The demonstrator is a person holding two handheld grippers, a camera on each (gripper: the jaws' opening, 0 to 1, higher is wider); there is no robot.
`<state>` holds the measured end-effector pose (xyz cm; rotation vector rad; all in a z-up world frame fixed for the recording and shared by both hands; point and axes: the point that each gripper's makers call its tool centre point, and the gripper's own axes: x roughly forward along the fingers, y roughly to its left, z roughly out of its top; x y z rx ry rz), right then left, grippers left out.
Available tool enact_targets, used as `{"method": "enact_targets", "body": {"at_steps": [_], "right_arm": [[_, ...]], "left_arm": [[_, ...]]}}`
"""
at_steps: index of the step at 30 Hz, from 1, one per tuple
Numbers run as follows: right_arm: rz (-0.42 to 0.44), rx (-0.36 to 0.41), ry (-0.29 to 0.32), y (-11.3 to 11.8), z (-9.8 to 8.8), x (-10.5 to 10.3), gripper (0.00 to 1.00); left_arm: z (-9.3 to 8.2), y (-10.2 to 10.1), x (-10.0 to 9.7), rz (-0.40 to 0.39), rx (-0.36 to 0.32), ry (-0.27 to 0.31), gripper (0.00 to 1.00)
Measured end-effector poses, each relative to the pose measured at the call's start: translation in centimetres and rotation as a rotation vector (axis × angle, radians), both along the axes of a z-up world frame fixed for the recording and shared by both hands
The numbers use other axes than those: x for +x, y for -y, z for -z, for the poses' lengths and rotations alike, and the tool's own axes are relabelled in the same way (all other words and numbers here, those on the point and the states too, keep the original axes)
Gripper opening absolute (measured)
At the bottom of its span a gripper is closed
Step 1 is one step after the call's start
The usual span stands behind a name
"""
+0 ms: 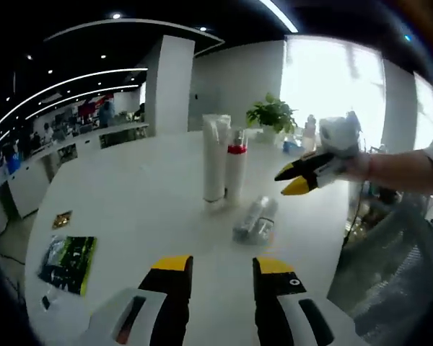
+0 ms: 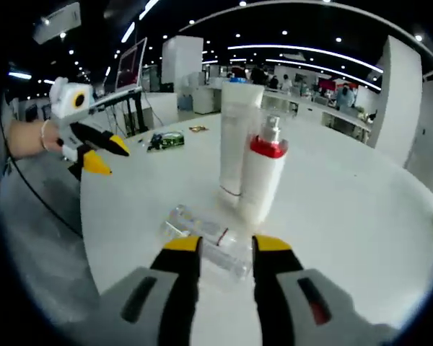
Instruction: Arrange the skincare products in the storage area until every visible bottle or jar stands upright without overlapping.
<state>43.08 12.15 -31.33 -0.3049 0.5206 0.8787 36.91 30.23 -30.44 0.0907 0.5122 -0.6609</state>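
Two upright, one bottle left lying

On the white surface (image 1: 130, 209) the tube (image 1: 216, 157) and red-collared bottle (image 1: 235, 171) stand upright, touching or just beside each other; the clear bottle (image 2: 206, 239) lies on its side near them, not yet stood up; the right hand-held gripper (image 2: 227, 249) hovers just above it, jaws parted and empty; the left hand-held gripper (image 1: 222, 267) is held back, open, holding nothing
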Motion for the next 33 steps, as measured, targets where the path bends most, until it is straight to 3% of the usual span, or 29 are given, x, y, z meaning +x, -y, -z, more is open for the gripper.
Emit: {"method": "enact_targets", "body": {"at_steps": [4,8,11,14,15,16,22,33], "right_arm": [[0.006,-0.028,0.011,0.6,0.5,-0.7,0.29],[-0.001,-0.025,0.018,1.1,0.2,-1.1,0.29],[-0.023,-0.161,0.019,3.2,0.4,-1.3,0.3],[-0.013,-0.136,0.037,3.8,-0.3,-1.4,0.29],[-0.018,-0.082,0.036,3.3,-0.7,-1.6,0.3],[-0.025,-0.074,0.025,3.0,-0.6,-1.9,0.3],[-0.082,-0.114,0.03,1.0,0.5,-2.5,0.3],[-0.244,-0.312,-0.002,-1.3,3.5,-1.1,0.3]], "left_arm": [[-0.5,0.9,-0.2,0.012,-0.044,0.009,0.34],[-0.1,1.6,-1.1,0.059,0.0,0.022,0.34],[-0.1,1.7,-1.7,0.067,-0.011,0.019,0.34],[-0.5,1.9,-1.8,0.065,-0.036,0.027,0.34],[-0.6,2.0,-1.7,0.069,-0.035,0.03,0.34],[-0.6,2.1,-1.6,0.072,-0.029,0.035,0.34],[-0.5,2.2,-1.4,0.083,-0.014,0.042,0.34],[0.8,2.1,-1.5,0.101,0.015,0.004,0.33]]}}
